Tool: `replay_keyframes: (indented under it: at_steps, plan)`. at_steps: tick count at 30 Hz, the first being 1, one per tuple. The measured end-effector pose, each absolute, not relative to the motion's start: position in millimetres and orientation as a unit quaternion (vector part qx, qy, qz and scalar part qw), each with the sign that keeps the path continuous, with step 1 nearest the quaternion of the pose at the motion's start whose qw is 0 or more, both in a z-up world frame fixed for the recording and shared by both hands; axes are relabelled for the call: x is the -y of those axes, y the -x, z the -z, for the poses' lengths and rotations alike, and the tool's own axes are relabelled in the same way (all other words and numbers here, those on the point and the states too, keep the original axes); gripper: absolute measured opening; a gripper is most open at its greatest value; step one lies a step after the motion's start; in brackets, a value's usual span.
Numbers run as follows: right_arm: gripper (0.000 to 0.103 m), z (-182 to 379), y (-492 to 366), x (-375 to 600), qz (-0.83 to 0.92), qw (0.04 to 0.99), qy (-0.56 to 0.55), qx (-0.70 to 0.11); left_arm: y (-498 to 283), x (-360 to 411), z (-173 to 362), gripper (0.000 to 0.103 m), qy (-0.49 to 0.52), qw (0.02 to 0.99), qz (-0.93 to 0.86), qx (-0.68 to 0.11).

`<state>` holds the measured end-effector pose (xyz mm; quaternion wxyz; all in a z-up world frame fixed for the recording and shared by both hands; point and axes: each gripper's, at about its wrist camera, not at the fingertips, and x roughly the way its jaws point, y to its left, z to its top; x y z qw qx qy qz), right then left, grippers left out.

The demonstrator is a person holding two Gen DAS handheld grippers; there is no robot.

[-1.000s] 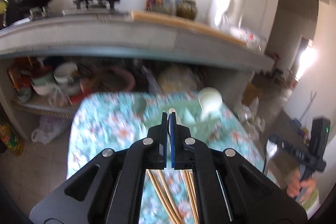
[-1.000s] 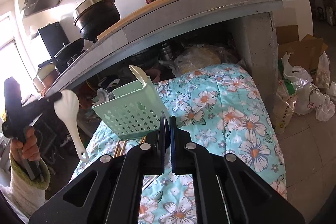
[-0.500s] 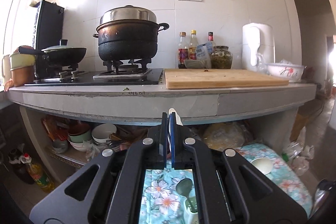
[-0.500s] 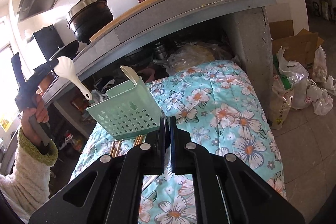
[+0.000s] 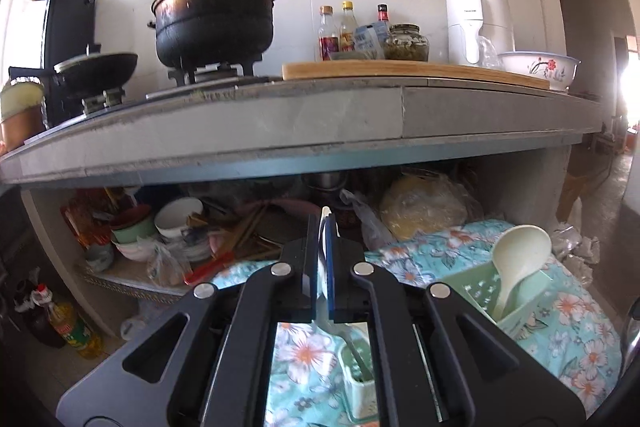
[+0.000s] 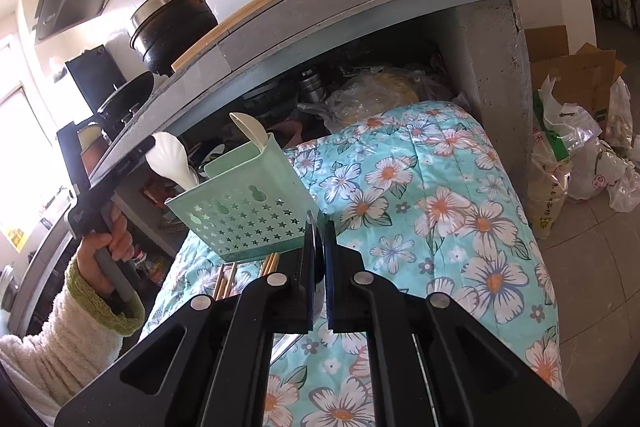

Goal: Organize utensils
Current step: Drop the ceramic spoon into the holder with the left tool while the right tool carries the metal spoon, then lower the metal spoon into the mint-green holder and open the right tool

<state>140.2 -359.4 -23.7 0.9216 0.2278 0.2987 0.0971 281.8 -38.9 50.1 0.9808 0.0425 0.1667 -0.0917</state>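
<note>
A mint-green perforated utensil caddy (image 6: pixel 240 211) sits on the floral cloth (image 6: pixel 440 195), and a cream spoon (image 6: pixel 250 127) stands in its tall back compartment. My left gripper (image 6: pixel 144 151) is shut on a white spoon (image 6: pixel 170 163); the spoon's handle slants down behind the caddy's left rim. In the left wrist view a white sliver (image 5: pixel 325 215) sticks out between the left gripper's (image 5: pixel 324 223) shut fingers, with the caddy (image 5: pixel 520 303) and cream spoon (image 5: pixel 520 251) lower right. My right gripper (image 6: pixel 319 223) is shut on a metal spoon (image 6: pixel 288 347), its thin edge between the pads. Chopsticks (image 6: pixel 268 263) poke out under the caddy.
A grey counter (image 5: pixel 320 131) overhangs the table, carrying a black pot (image 5: pixel 216 19), bottles (image 5: pixel 348 27) and a cutting board (image 5: pixel 400 71). Bowls (image 5: pixel 176 219) and bags crowd the shelf below. A concrete pillar (image 6: pixel 492 75), a cardboard box (image 6: pixel 572 67) and plastic bags (image 6: pixel 592 163) stand on the right.
My left gripper has carried the white spoon up and right to the caddy's left rim, handle now angling down behind it. Its view has dipped toward the table. The right gripper has stayed put.
</note>
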Motion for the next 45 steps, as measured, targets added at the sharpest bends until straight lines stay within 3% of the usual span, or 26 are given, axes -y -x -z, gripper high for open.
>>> replay_keyframes:
  at_steps: [3, 8, 16, 31, 38, 45]
  plan:
    - [0.004, 20, -139, 357, -0.097, 0.924, -0.224, -0.296, -275, 32, -45, 0.015, -0.021, 0.977, 0.11, -0.182]
    - [0.004, 12, -137, 356, -0.094, 0.927, -0.216, -0.291, -248, 15, -48, 0.05, 0.01, 0.977, 0.117, -0.177]
    - [0.004, -31, -148, 349, -0.093, 0.946, -0.188, -0.246, -196, -11, -49, 0.079, 0.029, 0.976, 0.12, -0.178]
    - [0.004, -123, -217, 322, -0.048, 0.983, -0.129, -0.124, -148, -18, 21, 0.087, 0.026, 0.95, 0.137, -0.278]
    - [0.004, -127, -255, 289, -0.023, 0.993, -0.071, -0.096, -154, -26, 39, 0.087, 0.074, 0.938, 0.146, -0.304]
    - [0.004, -97, -275, 249, 0.008, 0.994, 0.022, -0.103, -162, -28, 50, 0.087, 0.084, 0.932, 0.157, -0.314]
